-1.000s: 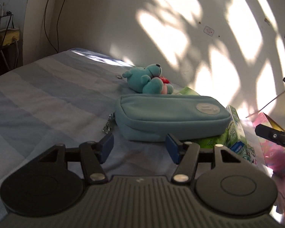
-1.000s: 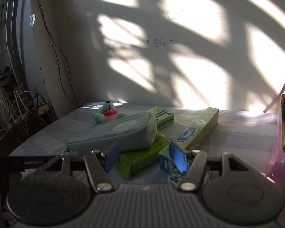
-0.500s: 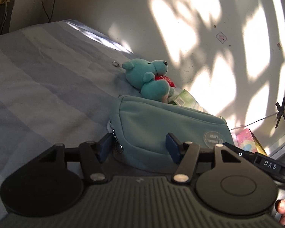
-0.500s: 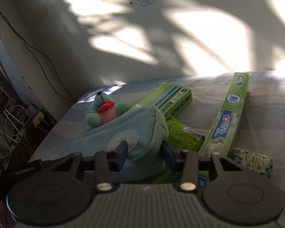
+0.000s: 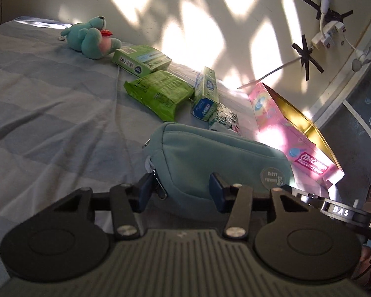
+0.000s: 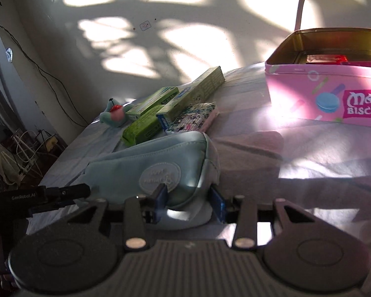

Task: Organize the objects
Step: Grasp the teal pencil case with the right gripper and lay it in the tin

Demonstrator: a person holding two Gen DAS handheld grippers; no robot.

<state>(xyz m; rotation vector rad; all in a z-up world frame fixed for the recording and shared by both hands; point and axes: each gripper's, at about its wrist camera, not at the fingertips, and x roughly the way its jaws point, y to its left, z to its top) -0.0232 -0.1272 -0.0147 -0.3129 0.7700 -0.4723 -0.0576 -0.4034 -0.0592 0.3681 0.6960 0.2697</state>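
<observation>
- Teal fabric fills both views: the zip pouch (image 5: 217, 163) sits between your two grippers, over the striped bedsheet (image 5: 49, 104); whether it rests on the sheet or hangs just clear of it cannot be told.
- Your left gripper (image 5: 183, 193) has its blue pads closed in on the pouch's zipper end, the metal pull dangling beside the left pad; the fabric bulges between the jaws, so read this as a grip.
- Your right gripper (image 6: 189, 200) pinches the opposite end, jaws narrowed onto the corner near the round badge, with cloth bunched between the pads.
- Pink and open-topped, the biscuit tin (image 6: 326, 91) stands to the right, near the pouch but apart from it; something red already lies inside.
- Judged from this, the step in hand is carrying the pouch to the tin. Keep both holds firm and move the two ends together, since soft fabric sags and can slip from a shallow corner pinch.
- Lift high enough to clear the tin's rim, then lower the pouch lengthwise; it looks about as long as the tin, so angle one end in first.
- Behind, well clear of your path, wait the plush toy (image 5: 91, 37), the green box (image 5: 141, 60), the green packet (image 5: 160, 94), the toothpaste carton (image 5: 206, 94) and a small patterned tissue pack (image 6: 193, 117).
</observation>
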